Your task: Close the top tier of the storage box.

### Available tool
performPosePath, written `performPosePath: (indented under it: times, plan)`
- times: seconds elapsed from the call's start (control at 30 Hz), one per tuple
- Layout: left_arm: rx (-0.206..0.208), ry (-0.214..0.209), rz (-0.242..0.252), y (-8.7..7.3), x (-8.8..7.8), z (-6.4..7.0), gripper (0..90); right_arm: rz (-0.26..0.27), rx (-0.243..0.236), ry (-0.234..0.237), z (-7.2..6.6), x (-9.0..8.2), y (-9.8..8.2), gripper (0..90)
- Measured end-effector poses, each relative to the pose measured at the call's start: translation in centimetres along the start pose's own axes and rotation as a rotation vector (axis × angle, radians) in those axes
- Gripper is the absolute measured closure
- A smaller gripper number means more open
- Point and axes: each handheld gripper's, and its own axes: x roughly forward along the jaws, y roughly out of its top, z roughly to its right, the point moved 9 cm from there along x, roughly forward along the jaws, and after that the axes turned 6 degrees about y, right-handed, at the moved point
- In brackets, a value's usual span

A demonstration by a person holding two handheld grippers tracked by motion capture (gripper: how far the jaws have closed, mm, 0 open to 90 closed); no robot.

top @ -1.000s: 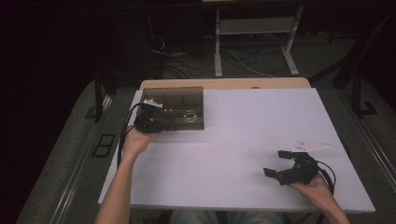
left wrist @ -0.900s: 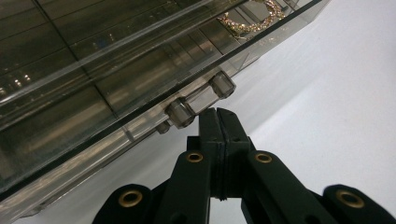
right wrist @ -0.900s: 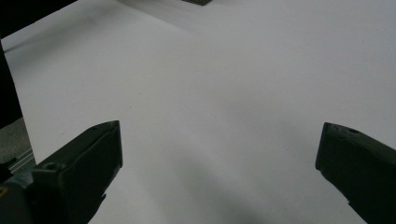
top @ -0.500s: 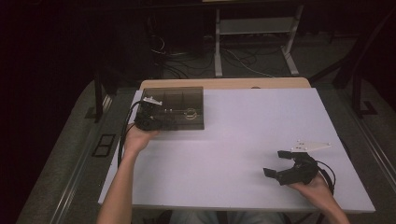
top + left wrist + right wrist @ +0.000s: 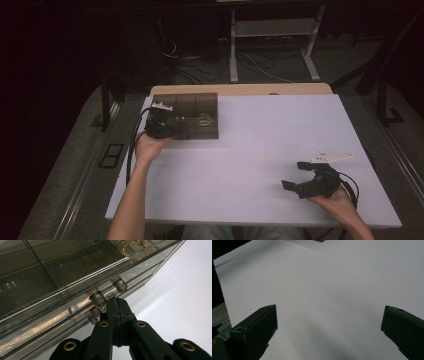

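While the right claw (image 5: 296, 175) rests wide open and empty near the white counter's (image 5: 260, 150) near right corner, the left claw (image 5: 115, 301), pinched shut, noses the small clear knobs (image 5: 98, 298) of the smoked transparent plastic compartment box (image 5: 192, 115) at the far left edge; the box looks light, rigid, slick and crackable, best taken by those knobs.

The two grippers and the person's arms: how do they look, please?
Both grippers are black with two angular jaws. The left gripper shows brass-coloured rivets at its joints. The right gripper carries a pale grey three-cornered plate on top. A black cable trails from the left gripper. The forearms are bare, no sleeves visible.
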Motion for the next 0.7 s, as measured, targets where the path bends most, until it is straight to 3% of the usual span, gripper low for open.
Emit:
performPosePath:
  times: [0.2, 0.27, 0.37, 0.5, 0.7]
  plan:
    - [-0.002, -0.009, 0.013, 0.1, -0.8, 0.3, 78.0, 0.001, -0.003, 0.000, -0.1, 0.0, 0.1, 0.0]
    - [-0.031, -0.032, 0.030, 0.2, -1.2, 0.7, 73.5, 0.003, -0.004, 0.001, -0.1, 0.0, 0.1, 0.1]
    - [-0.036, -0.056, 0.026, 0.1, -1.7, 1.1, 67.4, 0.002, -0.006, 0.001, -0.1, 0.0, 0.1, 0.1]
    - [-0.056, -0.073, 0.062, 0.0, -2.4, 1.5, 57.9, 0.006, -0.007, 0.006, -0.2, -0.1, 0.2, 0.0]
    - [-0.062, -0.062, 0.088, -0.7, -3.2, 1.8, 45.4, 0.010, -0.015, 0.010, -0.4, 0.0, 0.4, 0.0]
